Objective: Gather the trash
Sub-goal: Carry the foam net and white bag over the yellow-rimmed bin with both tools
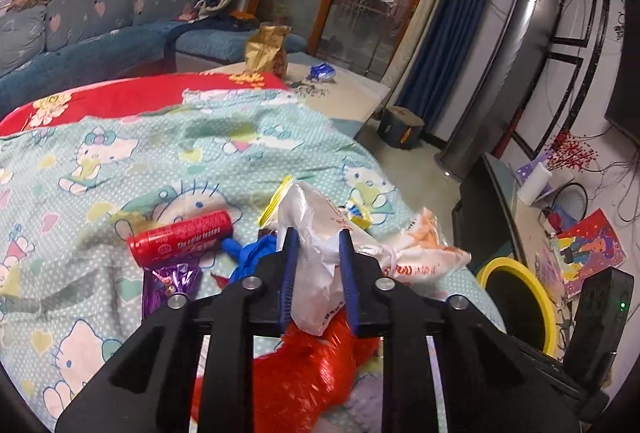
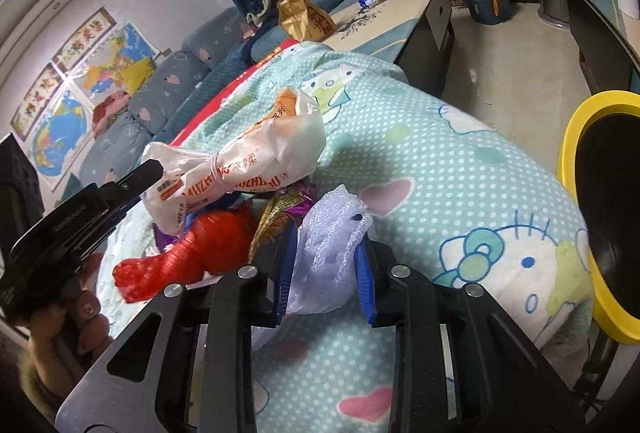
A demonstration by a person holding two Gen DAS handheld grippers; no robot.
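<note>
My left gripper point(image 1: 319, 239) clamps the white bag point(image 1: 320, 233), held over the quilt point(image 1: 120, 153). Right gripper point(image 2: 326, 241) pinches the clear wrap point(image 2: 328, 233) just above the quilt. Btwn them: red bag point(image 2: 208, 237), foil wrapper point(image 2: 280, 213). Red tube point(image 1: 182, 237) lies left. Yellow bin point(image 2: 600, 213) stands by the bed's edge.

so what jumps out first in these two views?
The heap of wrappers on the Hello Kitty blanket: a red tube, a red mesh bag and a purple wrapper. Each gripper is clamped on a bag: the left gripper on a white printed bag, the right gripper on a pale lilac bag. A yellow-rimmed black bin waits beside the blanket's right edge.
</note>
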